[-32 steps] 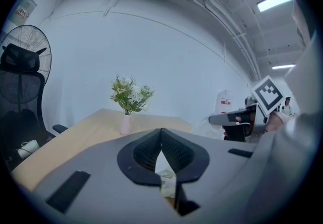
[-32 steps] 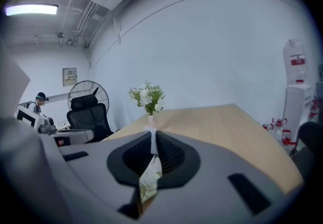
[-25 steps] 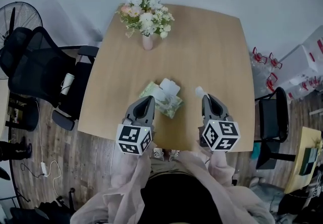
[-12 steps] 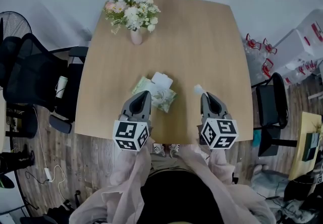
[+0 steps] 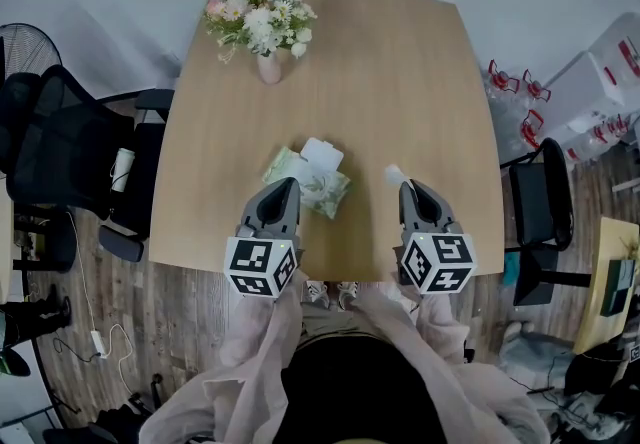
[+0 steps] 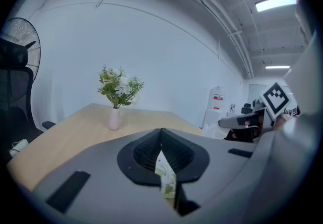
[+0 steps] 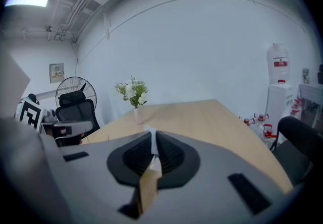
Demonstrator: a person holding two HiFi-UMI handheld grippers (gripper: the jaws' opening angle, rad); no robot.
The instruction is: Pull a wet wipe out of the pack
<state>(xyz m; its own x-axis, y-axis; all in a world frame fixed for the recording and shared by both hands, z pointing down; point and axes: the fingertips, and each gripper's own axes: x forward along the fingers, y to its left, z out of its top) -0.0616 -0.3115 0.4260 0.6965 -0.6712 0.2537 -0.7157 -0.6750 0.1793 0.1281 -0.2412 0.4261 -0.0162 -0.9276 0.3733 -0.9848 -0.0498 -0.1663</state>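
Observation:
A green wet wipe pack (image 5: 322, 192) lies on the wooden table (image 5: 400, 82) in the head view, with a white sheet or flap (image 5: 321, 154) standing up at its far end. My left gripper (image 5: 290, 185) is shut, its tip at the pack's near left edge. In the left gripper view the jaws (image 6: 161, 132) meet and the pack (image 6: 167, 177) shows through the gap below them. My right gripper (image 5: 407, 188) is to the right of the pack, shut on a white wet wipe (image 5: 395, 174) that pokes out past its tip. In the right gripper view the wipe (image 7: 152, 163) is pinched between the pads.
A pink vase of white flowers (image 5: 262, 22) stands at the table's far left. A black office chair (image 5: 60, 142) and a fan (image 5: 20, 42) are left of the table. Another chair (image 5: 540, 222) and water bottles (image 5: 520, 97) are to the right.
The head view has shifted, so the table sits a little differently in frame. The right gripper, still shut on the wipe, has eased slightly down. The left gripper stays by the pack.

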